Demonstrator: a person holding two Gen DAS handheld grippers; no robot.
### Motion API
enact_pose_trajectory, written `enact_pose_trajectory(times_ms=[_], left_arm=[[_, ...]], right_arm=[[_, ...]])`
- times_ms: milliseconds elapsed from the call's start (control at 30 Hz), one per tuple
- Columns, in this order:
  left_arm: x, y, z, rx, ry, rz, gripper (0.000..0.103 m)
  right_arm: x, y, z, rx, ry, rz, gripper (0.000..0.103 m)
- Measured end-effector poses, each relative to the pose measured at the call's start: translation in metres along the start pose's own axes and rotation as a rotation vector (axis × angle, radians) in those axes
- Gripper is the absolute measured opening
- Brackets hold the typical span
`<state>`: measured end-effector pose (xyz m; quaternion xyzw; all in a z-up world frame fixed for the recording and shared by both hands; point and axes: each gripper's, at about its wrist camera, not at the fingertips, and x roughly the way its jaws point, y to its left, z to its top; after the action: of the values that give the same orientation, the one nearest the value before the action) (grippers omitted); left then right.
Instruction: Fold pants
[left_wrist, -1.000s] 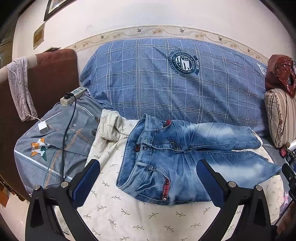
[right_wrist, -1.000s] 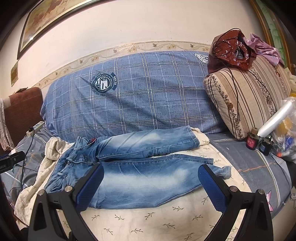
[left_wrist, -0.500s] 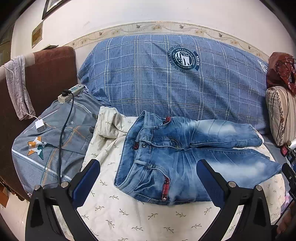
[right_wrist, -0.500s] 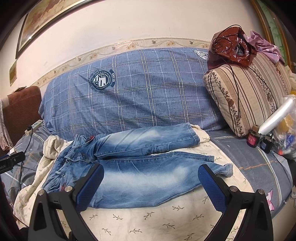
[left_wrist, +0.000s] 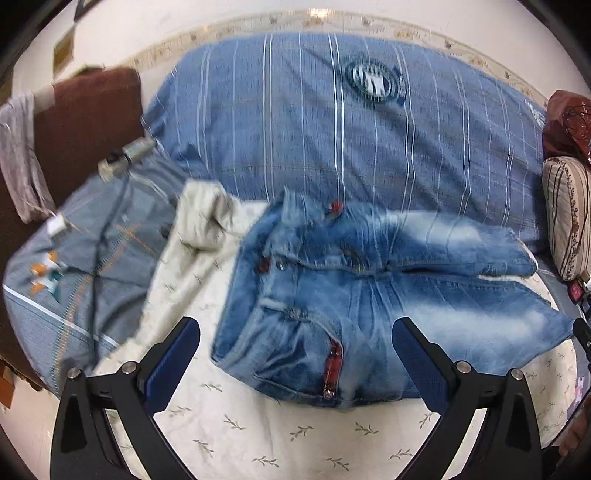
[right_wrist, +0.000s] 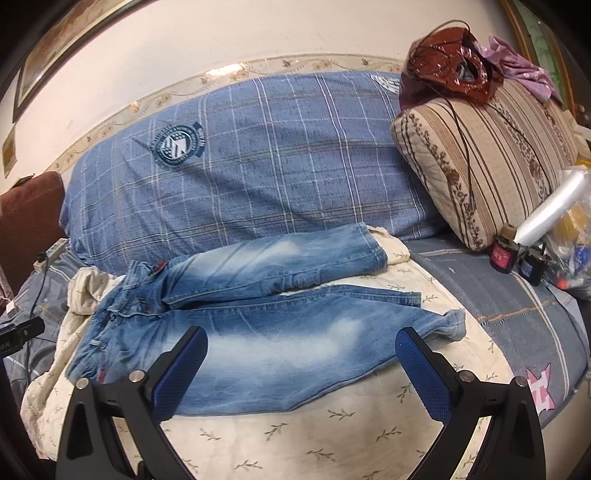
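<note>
Both cameras look forward and slightly down over the bed. The left view sits near the jeans (left_wrist: 369, 295) waistband; the right view faces the legs, waistband at 9 o'clock. Both share the blue pillow (right_wrist: 258, 162) at 12 o'clock.

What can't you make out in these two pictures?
- Emblem lettering on the blue pillow: blurred in the left view, too small in the right.
- Small bottles: labels too small, right view.
- Jeans near edge: hidden behind the open jaws of the right gripper.
</note>
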<state>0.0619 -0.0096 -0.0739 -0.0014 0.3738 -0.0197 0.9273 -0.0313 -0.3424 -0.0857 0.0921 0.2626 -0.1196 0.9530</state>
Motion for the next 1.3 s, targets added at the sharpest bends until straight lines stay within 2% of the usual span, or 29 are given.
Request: enact_pose_trajectory(times_ms=[67,200,300,367,467,567,667,733,767,800,833,867,967,1100,1200,1300], left_arm=[[0.017,0.006,-0.005,-0.022,0.06,-0.022,0.103],[0.056,0.03,-0.02,-0.132,0.194,-0.058,0.103],[0.079,0.047,-0.03,-0.213,0.247,-0.044,0.103],[0.088,0.054,-0.033,-0.247,0.271,-0.06,0.103],[0.1,0.062,-0.034,-0.292,0.303,-0.084,0.102],[0.11,0.065,-0.037,-0.333,0.331,-0.119,0.091],[0.118,0.071,-0.038,-0.371,0.341,-0.126,0.086],[0.119,0.074,-0.037,-0.384,0.321,-0.127,0.078],[0.121,0.075,-0.034,-0.39,0.314,-0.138,0.075],[0.121,0.076,-0.032,-0.397,0.309,-0.146,0.068],[0.122,0.078,-0.03,-0.407,0.307,-0.146,0.061],[0.122,0.08,-0.028,-0.414,0.31,-0.155,0.059],[0.122,0.08,-0.026,-0.41,0.301,-0.183,0.047],[0.125,0.081,-0.027,-0.414,0.294,-0.242,0.027],[0.122,0.085,-0.029,-0.429,0.285,-0.257,0.023],[0.114,0.087,-0.028,-0.426,0.261,-0.266,0.022]], right_arm=[[0.01,-0.013,-0.002,0.025,0.027,-0.003,0.103],[0.032,-0.058,-0.009,0.141,0.099,-0.007,0.103],[0.047,-0.092,-0.015,0.271,0.156,0.049,0.102],[0.056,-0.112,-0.019,0.364,0.185,0.092,0.101],[0.071,-0.13,-0.023,0.468,0.22,0.141,0.095],[0.09,-0.139,-0.026,0.555,0.262,0.195,0.085],[0.109,-0.147,-0.03,0.639,0.283,0.226,0.079],[0.118,-0.152,-0.031,0.683,0.279,0.236,0.072],[0.122,-0.155,-0.031,0.7,0.275,0.232,0.063],[0.124,-0.157,-0.031,0.71,0.271,0.229,0.057],[0.127,-0.159,-0.031,0.719,0.273,0.227,0.043],[0.13,-0.161,-0.031,0.732,0.277,0.222,0.032],[0.132,-0.161,-0.033,0.738,0.269,0.208,0.018],[0.125,-0.149,-0.025,0.634,0.229,0.163,0.007],[0.116,-0.142,-0.02,0.57,0.197,0.141,0.005],[0.108,-0.145,-0.021,0.571,0.175,0.141,0.004]])
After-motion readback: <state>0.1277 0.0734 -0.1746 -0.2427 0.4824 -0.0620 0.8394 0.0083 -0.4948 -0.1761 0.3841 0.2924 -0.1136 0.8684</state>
